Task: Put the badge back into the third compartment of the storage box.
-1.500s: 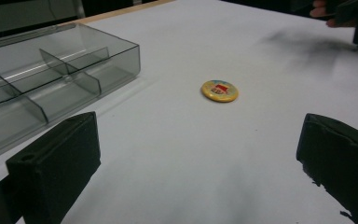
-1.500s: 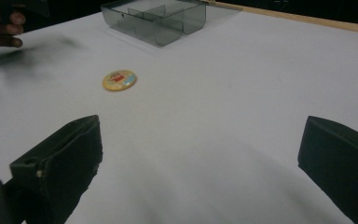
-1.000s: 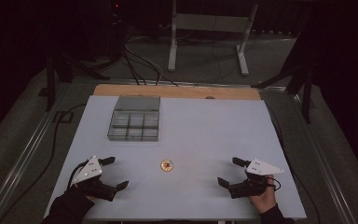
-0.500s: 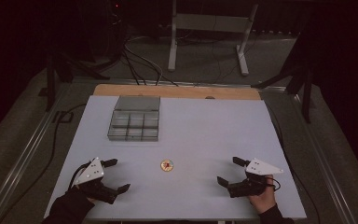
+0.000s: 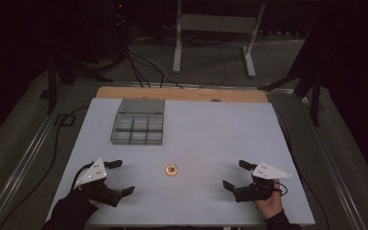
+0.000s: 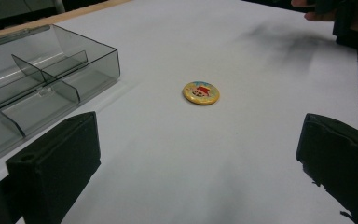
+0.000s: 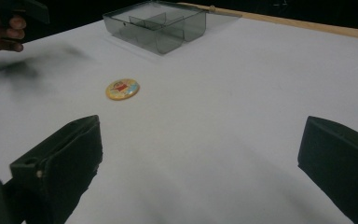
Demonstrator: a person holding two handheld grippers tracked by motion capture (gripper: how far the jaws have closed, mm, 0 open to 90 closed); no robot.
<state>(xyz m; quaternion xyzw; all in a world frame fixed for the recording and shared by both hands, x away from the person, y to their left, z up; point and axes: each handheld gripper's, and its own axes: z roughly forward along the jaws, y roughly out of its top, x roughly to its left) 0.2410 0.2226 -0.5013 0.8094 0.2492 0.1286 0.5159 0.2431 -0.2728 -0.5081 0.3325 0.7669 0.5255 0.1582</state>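
round glossy yellow badge (image 5: 171, 169) on matte white table (image 5: 211, 139), smoky clear plastic divided box (image 5: 138, 128), both grippers released

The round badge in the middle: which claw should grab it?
Probably the left claw: it is open and sits a bit nearer the round badge than the right claw, which is open too.

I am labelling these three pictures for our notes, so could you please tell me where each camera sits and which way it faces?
High view: above the person's side, looking forward and down on the white table; left gripper, right gripper and both hands enter at the bottom.
Left gripper view: rides the left gripper, facing the badge and clear divided box; own jaws wide apart.
Right gripper view: rides the right gripper, facing the same badge and box; own jaws wide apart.
Shared: both gripper views hold the badge.
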